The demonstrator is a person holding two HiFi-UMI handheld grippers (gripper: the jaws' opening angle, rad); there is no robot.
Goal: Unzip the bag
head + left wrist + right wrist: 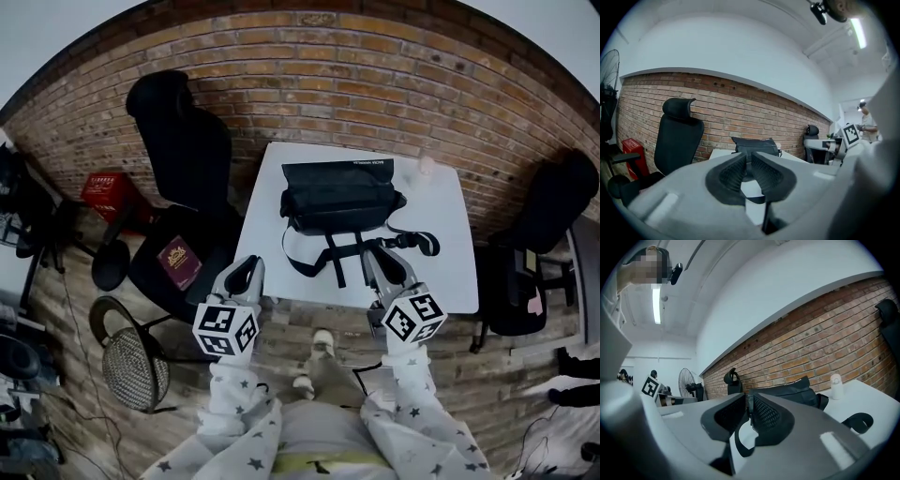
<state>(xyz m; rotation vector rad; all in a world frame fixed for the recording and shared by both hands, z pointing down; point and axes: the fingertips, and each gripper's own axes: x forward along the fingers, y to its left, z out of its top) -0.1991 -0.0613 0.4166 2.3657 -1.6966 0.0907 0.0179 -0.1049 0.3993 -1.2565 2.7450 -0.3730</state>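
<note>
The bag lies on the table, toward its far edge, with what may be a bottle just right of it. The brick wall runs behind. The left gripper and right gripper hang at the table's near edge.

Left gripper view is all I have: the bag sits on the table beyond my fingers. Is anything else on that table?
Observer: Yes, a small white bottle stands near the far right corner of the table, beside the bag.
Operator: Where do the straps run?
Observer: The straps trail from the bag toward the near edge, just ahead of the right gripper.
Operator: Is that gripper holding anything?
Observer: No. Its fingers stand slightly apart with nothing between them.
</note>
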